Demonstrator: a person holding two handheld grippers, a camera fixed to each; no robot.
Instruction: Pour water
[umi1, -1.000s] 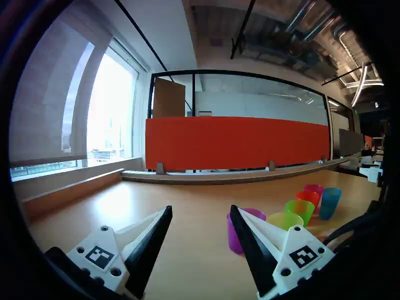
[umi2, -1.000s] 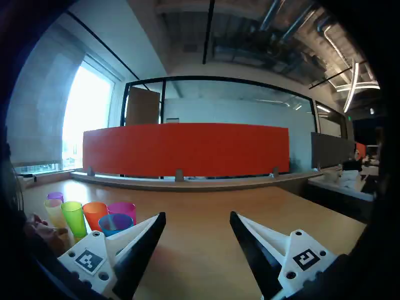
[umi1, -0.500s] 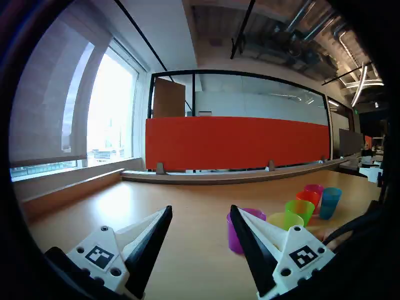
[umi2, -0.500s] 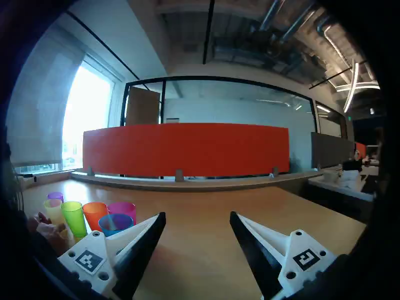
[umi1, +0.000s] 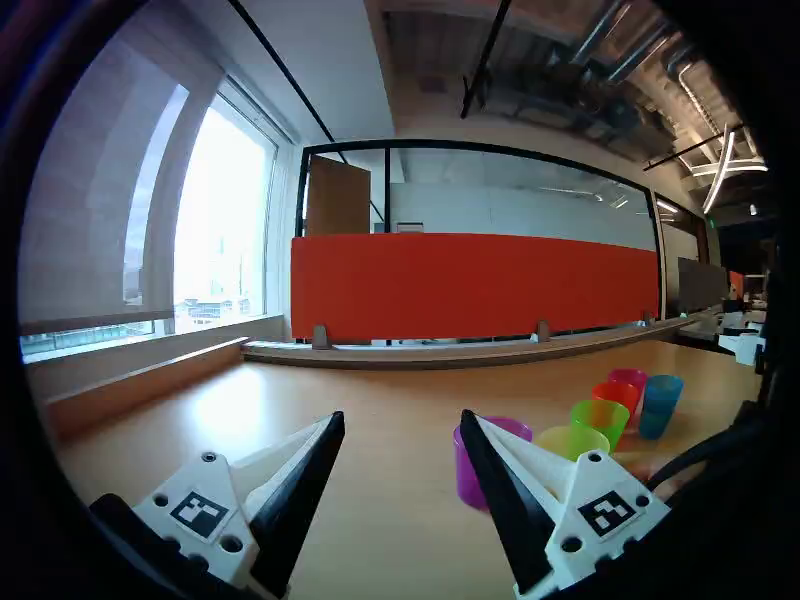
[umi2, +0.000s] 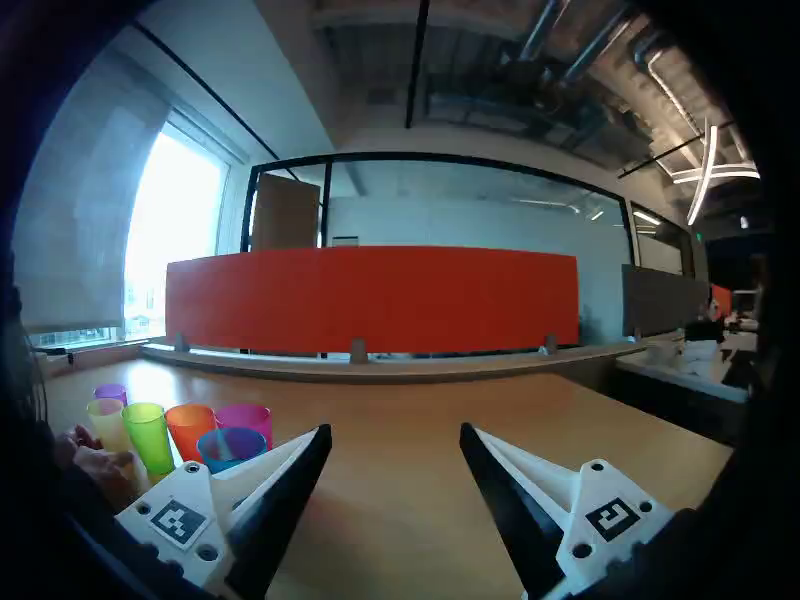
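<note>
Ahead, wooden desk (umi1: 400, 430), cups (umi1: 600, 418), orange partition (umi1: 470, 285).

Light wooden tabletop (umi1: 400, 405), smooth, with window glare on its left part. Six plastic cups stand upright on it in one close cluster: purple cup (umi1: 463, 468), yellow cup (umi1: 565, 440), green cup (umi1: 600, 420), orange cup (umi1: 610, 392), pink cup (umi1: 630, 378) and blue cup (umi1: 660, 402). In the right gripper view the blue cup stands just before the orange and pink ones. An orange divider panel (umi1: 470, 285) runs along the far edge. Cup contents cannot be determined.
</note>
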